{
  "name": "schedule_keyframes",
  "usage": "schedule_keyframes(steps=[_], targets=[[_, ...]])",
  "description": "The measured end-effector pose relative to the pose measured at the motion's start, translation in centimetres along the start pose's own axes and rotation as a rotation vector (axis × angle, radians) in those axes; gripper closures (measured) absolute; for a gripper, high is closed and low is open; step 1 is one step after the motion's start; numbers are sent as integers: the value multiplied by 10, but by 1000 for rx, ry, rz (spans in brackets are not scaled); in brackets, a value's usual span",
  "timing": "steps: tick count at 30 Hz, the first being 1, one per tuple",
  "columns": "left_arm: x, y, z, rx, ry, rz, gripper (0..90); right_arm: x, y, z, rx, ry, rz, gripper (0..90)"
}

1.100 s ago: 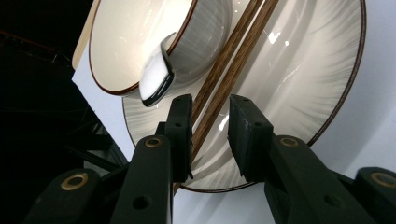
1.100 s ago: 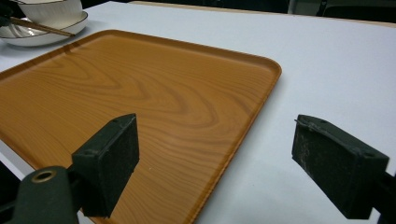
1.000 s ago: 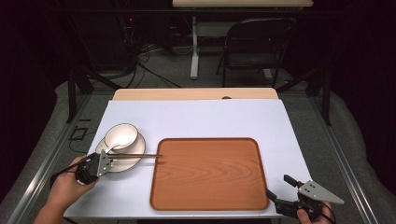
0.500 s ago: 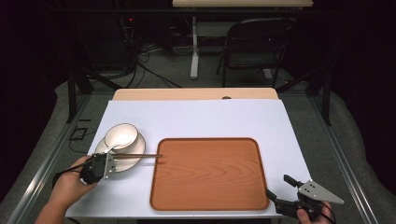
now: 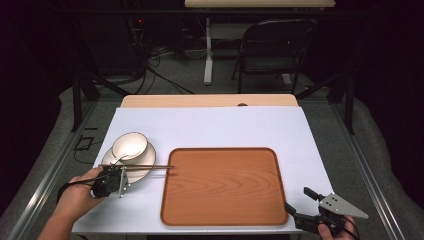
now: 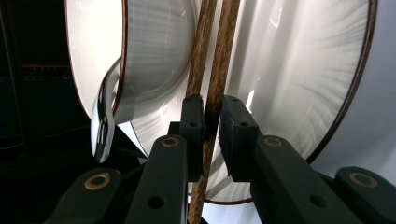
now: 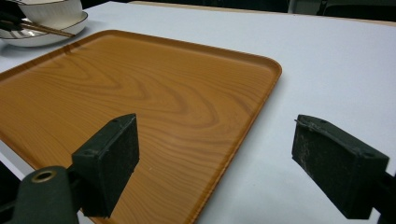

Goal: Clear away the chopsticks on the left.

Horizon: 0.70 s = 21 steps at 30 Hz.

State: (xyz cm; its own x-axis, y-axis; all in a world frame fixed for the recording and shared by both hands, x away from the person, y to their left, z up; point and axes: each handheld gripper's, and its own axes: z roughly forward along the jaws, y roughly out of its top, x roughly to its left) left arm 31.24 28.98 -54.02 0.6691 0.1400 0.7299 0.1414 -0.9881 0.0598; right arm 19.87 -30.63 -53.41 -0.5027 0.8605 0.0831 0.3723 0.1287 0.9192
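High view: left gripper (image 5: 131, 171), at the near left, has its jaws closed on a pair of brown wooden chopsticks (image 5: 150, 167) lying across the white round plate (image 5: 145, 159) beneath a white bowl (image 5: 129, 146), tips reaching the brown rectangular wooden tray (image 5: 225, 186). Right gripper (image 5: 297, 201), near right, jaws wide apart, holds nothing.

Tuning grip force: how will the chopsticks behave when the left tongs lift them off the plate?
Chopsticks look stiff wood, likely light. The left tongs seem to pinch just one stick, so the other may slide or roll off the glossy plate. Long overhang could pivot them.
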Motion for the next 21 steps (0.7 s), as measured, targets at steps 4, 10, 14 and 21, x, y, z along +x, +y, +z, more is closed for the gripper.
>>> schedule_keyframes(steps=[4,10,14,21], targets=[[-2,1,-1,7,14,32,822,0,0,0,0,0,1,141],[-5,0,-2,7,34,49,840,0,0,0,0,1,2,141],[-7,0,-5,15,51,68,841,0,0,0,-1,1,0,141],[-7,0,-17,12,87,72,842,0,0,0,0,0,0,141]])
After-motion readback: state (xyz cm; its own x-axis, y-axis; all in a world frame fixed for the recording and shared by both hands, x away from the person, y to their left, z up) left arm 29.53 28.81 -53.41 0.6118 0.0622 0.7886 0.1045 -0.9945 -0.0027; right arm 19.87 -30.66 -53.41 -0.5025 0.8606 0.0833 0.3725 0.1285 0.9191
